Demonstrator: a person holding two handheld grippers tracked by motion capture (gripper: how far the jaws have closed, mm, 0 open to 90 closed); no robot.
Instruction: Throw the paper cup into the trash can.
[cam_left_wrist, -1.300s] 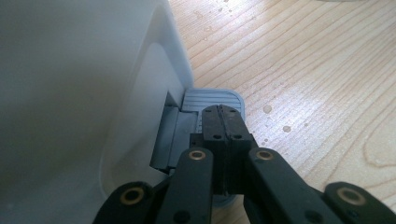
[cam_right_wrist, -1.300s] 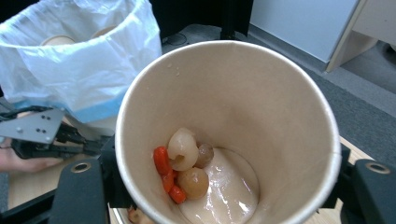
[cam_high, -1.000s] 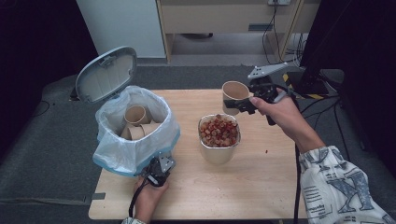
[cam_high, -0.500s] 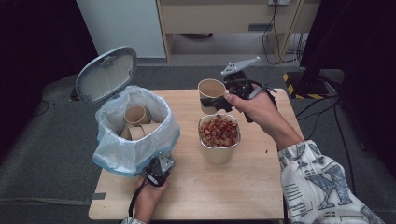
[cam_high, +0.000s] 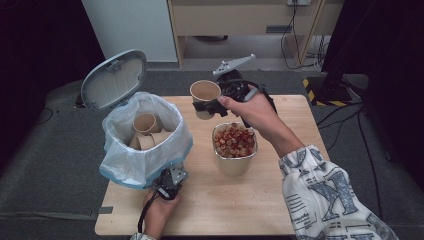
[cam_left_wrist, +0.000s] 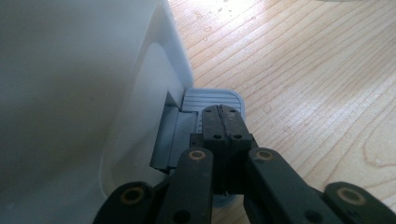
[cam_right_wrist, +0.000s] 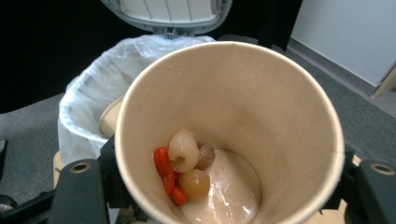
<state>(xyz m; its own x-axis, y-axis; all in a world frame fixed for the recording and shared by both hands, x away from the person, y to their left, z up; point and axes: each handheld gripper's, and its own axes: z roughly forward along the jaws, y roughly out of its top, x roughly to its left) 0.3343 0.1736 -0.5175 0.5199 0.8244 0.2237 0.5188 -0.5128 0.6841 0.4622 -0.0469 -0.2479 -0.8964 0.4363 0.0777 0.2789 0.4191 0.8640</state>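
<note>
Between the right claw's (cam_high: 206, 107) jaws, upright paper cup (cam_high: 205, 96).

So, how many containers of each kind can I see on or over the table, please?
Paper cups: 3, with 1 in the right gripper as the held cup and 2 in the bin
Metal tubs: 1
Pedal bins: 1
Total: 5

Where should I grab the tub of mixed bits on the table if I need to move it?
Grip the tub across its upper side wall just under the rim, coming in level from the right, where the table is bare. It stands upright, full to the brim, so a side hold looks safest against spilling.
</note>
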